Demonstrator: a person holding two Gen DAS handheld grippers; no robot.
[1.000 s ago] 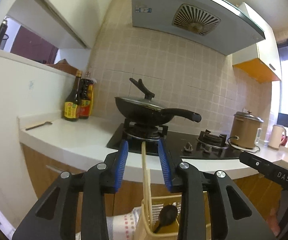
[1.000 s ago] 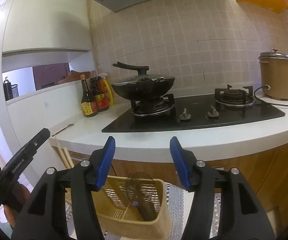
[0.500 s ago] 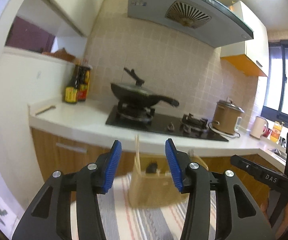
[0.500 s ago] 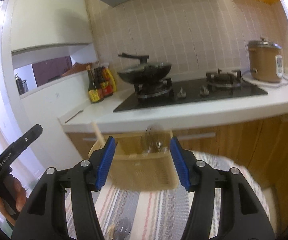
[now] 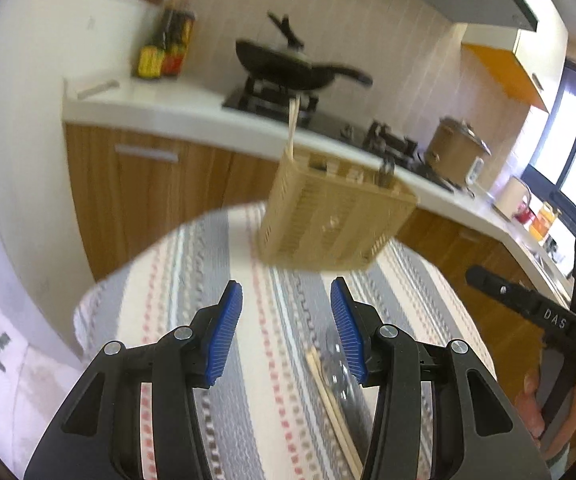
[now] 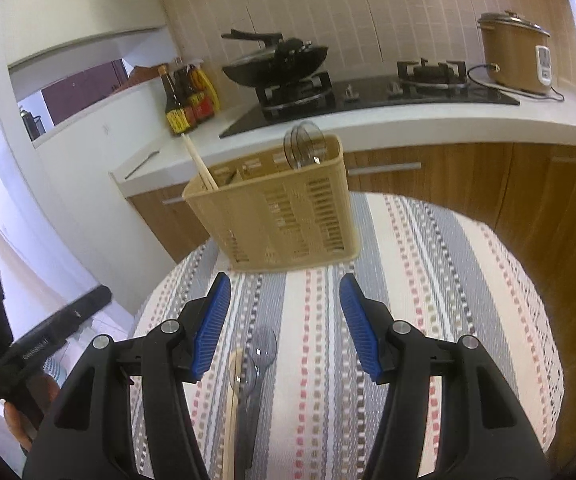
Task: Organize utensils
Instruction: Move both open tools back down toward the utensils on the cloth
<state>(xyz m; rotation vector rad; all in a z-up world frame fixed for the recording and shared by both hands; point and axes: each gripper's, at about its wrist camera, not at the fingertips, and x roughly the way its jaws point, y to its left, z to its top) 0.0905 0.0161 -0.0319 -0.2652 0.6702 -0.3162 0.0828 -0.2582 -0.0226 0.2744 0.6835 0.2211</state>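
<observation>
Your left gripper (image 5: pixel 286 334) hangs over a round table under a grey, white and pink striped woven cloth (image 5: pixel 191 280), and its blue-padded jaws stand apart with nothing between them; they have just been opening. Your right gripper (image 6: pixel 284 325) points down at the same striped cloth (image 6: pixel 428 280), its blue pads also apart and empty. At the far edge of the table stands the beige slotted plastic utensil basket (image 6: pixel 283 216), upright on the cloth and well clear of both sets of pads. In its left compartment a pair of pale wooden chopsticks (image 6: pixel 199 162) leans out toward the upper left; in its right compartment the bowls of clear plastic spoons (image 6: pixel 304 146) rise above the rim. From the left wrist view the basket (image 5: pixel 332 220) looks blurred, with one pale stick (image 5: pixel 292 128) poking up from its left corner. On the cloth below your right gripper lie two clear plastic spoons (image 6: pixel 261 354), bowls toward the basket, touching each other, and just beside them on the left a second pair of pale wooden chopsticks (image 6: pixel 232 396). The left wrist view shows those loose chopsticks (image 5: pixel 330 404) lying near the right pad, with a spoon bowl (image 5: pixel 334 368) blurred beside them. Behind the table runs a white kitchen counter (image 6: pixel 408 120) carrying a black wok (image 6: pixel 275 66) on a black gas hob.
</observation>
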